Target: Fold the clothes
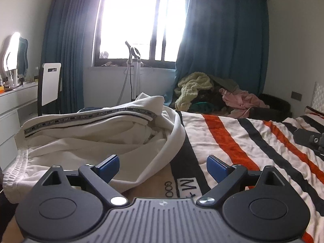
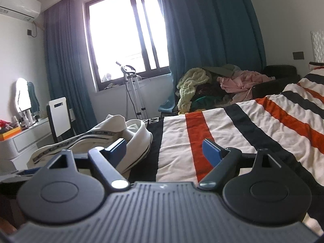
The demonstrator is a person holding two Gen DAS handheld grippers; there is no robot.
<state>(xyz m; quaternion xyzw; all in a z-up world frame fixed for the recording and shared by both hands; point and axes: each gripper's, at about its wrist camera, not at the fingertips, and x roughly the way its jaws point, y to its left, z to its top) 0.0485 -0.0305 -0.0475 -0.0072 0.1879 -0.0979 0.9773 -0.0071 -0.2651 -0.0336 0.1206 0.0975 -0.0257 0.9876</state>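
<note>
Left claw (image 1: 163, 169): released, blue pads spread wide, nothing between them; hung low over the near edge of the bed, left pad (image 1: 109, 169) just above a rim of the white garment (image 1: 91, 139), contact not discernible. Right claw (image 2: 164, 152): likewise released, blue pads apart and empty, poised low over the striped bedspread (image 2: 232, 125). Lay crumpled at the near left corner of the bed, that white garment: elastic waistband toward the left edge, a printed dark tape band along its upper fold. Spread beneath it, cream bedspread with orange and black stripes and a lettered patch near the left claw. Farther off, beyond the bed: heaped clothes (image 2: 212, 87) in pale green, pink and dark tones, against teal curtains (image 2: 202, 30). Behind, bright window (image 2: 121, 34). At far left, white desk (image 2: 30, 135) with bottles, a mirror and a white chair (image 2: 59, 115).
</note>
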